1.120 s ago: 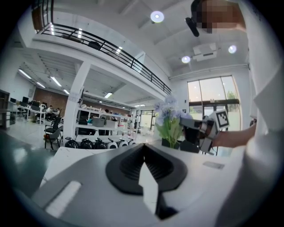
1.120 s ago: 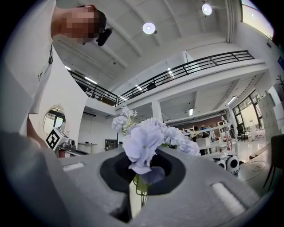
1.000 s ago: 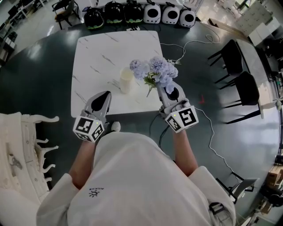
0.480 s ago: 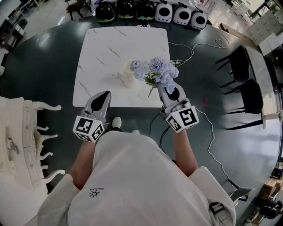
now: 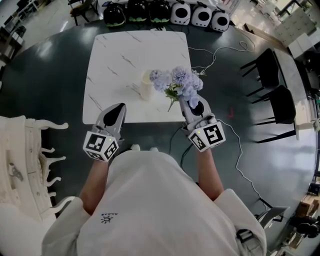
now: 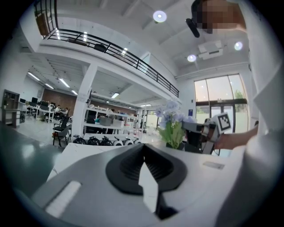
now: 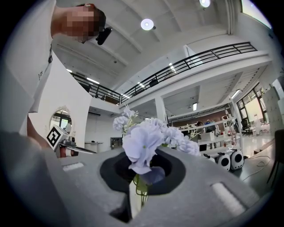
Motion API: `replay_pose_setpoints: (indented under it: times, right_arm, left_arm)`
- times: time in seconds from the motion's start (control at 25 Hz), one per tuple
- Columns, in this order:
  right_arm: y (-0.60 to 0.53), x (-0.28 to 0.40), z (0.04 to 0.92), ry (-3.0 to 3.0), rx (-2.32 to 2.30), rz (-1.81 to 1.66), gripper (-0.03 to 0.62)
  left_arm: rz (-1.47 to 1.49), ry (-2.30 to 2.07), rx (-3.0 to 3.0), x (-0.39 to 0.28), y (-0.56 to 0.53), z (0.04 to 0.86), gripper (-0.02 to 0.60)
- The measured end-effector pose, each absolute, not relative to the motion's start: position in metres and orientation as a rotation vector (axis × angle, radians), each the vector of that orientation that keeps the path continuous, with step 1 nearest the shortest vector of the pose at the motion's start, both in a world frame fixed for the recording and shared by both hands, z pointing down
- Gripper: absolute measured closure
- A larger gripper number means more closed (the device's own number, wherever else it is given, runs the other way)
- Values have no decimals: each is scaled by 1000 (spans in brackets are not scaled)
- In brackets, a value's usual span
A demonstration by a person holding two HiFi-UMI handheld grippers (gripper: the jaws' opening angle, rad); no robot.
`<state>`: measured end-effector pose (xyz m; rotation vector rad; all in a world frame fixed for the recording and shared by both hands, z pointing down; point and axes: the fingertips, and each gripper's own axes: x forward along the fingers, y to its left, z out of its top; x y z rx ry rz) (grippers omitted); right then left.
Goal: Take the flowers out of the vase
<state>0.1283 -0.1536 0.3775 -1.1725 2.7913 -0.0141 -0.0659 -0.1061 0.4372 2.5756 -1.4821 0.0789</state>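
My right gripper (image 5: 187,100) is shut on the green stems of a bunch of pale purple flowers (image 5: 178,82), which it holds clear of the vase, over the white marble table's (image 5: 115,55) near right corner. In the right gripper view the blooms (image 7: 143,141) rise straight out of my jaws (image 7: 140,188). The cream vase (image 5: 146,89) stands upright on the table, left of the bunch, with nothing in it. My left gripper (image 5: 118,109) hovers at the table's near edge, shut and holding nothing. From its own view (image 6: 145,172) the flowers (image 6: 171,120) show ahead at the right.
Black chairs (image 5: 272,95) stand to the right of the table. A white cable (image 5: 220,50) runs over the dark floor. Black and white pods (image 5: 165,10) line the far side. White carved furniture (image 5: 22,165) is at my left.
The left gripper has drawn back slightly towards the table's near edge. The right gripper keeps the flowers in about the same place.
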Motion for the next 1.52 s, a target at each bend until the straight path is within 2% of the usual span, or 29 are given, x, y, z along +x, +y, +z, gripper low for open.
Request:
replay_pose_setpoints:
  times: [1.52]
  right_arm:
    - [-112, 155, 418, 2689, -1563, -144, 569]
  left_arm:
    - [90, -1230, 2681, -77, -125, 443, 594]
